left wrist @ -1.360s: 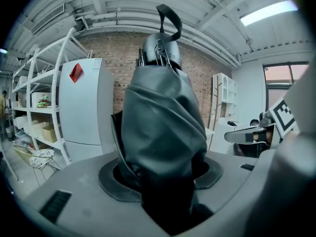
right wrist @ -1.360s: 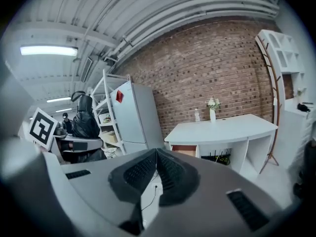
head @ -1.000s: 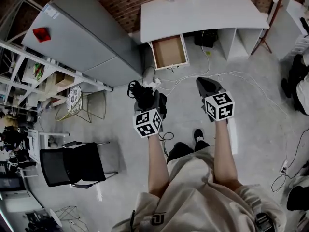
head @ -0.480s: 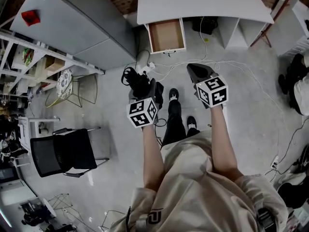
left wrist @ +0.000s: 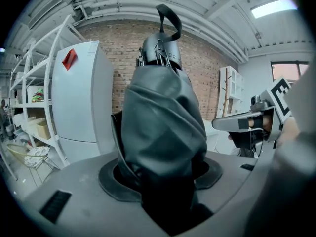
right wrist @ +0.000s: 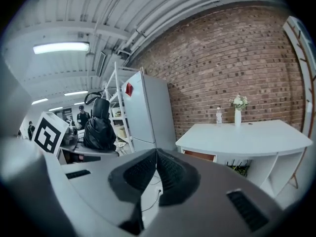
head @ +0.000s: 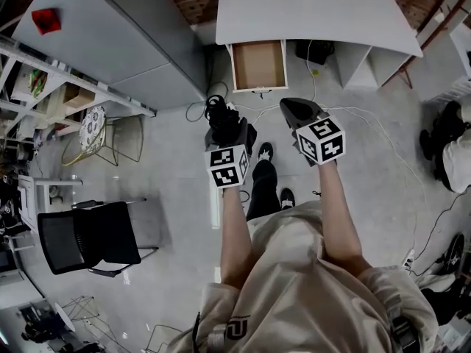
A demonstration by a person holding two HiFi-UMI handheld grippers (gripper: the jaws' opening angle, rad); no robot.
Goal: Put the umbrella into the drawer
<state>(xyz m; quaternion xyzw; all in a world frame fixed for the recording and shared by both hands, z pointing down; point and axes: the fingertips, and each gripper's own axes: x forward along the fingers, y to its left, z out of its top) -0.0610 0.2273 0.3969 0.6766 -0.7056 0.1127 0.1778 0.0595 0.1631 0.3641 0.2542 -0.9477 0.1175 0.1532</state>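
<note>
The white bench (head: 316, 13) has its drawer (head: 257, 65) pulled open, and both tools hang over the floor (head: 368, 168) a short way in front of it. The left hand-held gripper (head: 232, 138) has its jaws spread wide and grips the folded dark umbrella (left wrist: 163, 127), whose long axis runs straight out along the jaws, with its strap loop (left wrist: 169, 21) at the far end toward the drawer. The right hand-held gripper (right wrist: 155, 169) is clenched, its pads meeting with nothing between them.
</note>
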